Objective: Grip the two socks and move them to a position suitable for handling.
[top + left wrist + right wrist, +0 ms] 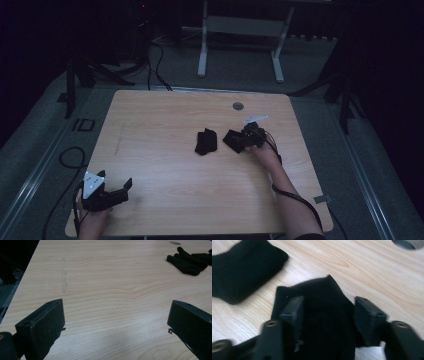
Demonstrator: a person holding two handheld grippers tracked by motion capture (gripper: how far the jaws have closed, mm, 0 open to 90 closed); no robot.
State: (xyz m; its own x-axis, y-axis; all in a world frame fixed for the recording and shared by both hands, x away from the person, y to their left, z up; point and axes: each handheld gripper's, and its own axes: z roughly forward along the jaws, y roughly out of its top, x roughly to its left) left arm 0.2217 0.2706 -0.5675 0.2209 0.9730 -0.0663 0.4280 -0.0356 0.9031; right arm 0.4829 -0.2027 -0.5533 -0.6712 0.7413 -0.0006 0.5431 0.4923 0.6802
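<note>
Right gripper view: right gripper (328, 320) jaws straddle black glove (322, 297), frame centre, pads not clearly pressing. Second glove (242, 267) upper left. Likely soft, light; pinch bunched middle. Left gripper (115, 322) wide.

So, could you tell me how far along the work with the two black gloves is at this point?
Early on. Nothing looks finished: both gloves lie on the wooden table, side by side and apart. In hand: the right gripper is down over the right-hand glove, its jaws either side of the fabric; a firm pinch can't be confirmed. The other glove lies untouched. The left gripper waits open at the near left corner.
</note>
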